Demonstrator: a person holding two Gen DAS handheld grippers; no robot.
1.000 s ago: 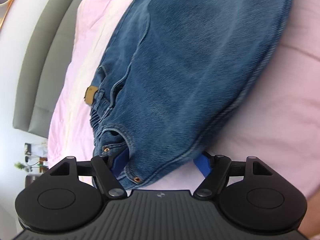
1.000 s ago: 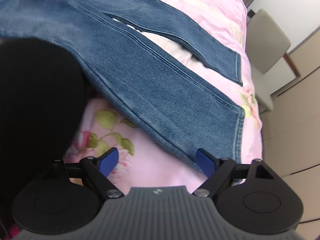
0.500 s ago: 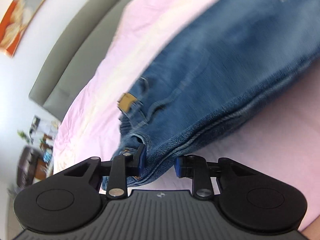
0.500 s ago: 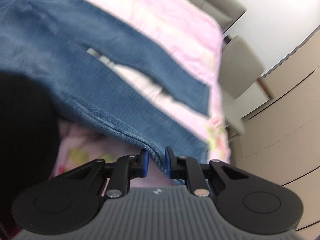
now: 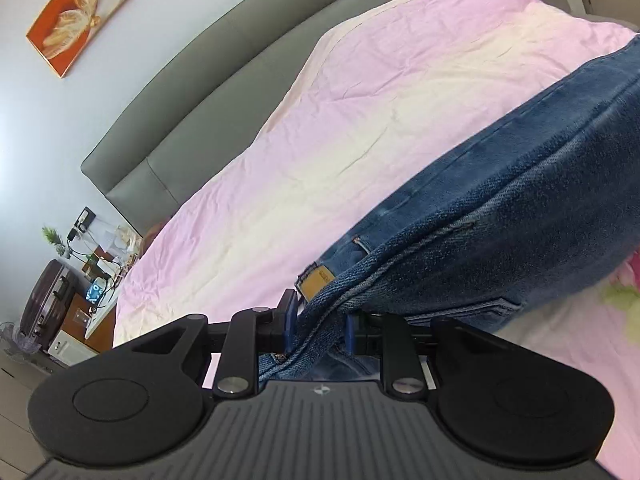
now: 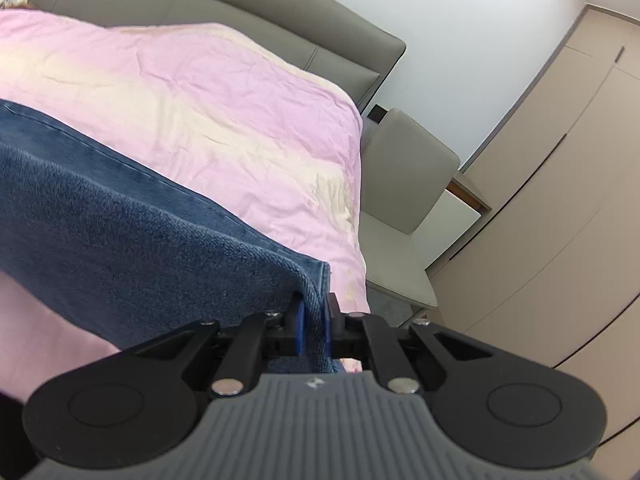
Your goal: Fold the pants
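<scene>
Bright, even daylight; soft shadows, strong fisheye bending at edges, slight blur.

The tan patch (image 5: 317, 283) on the jeans' (image 5: 500, 208) waistband carries printing too small to read.

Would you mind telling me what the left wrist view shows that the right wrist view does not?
Only the left wrist view shows the waist end of the jeans with its tan leather patch, an orange painting on the wall and a cluttered bedside table; the left tongs are closing on the waistband. Only the right wrist view shows a leg hem clamped in the right tongs, a grey chair and a beige wardrobe. Both show the pink bedspread and grey headboard.
</scene>
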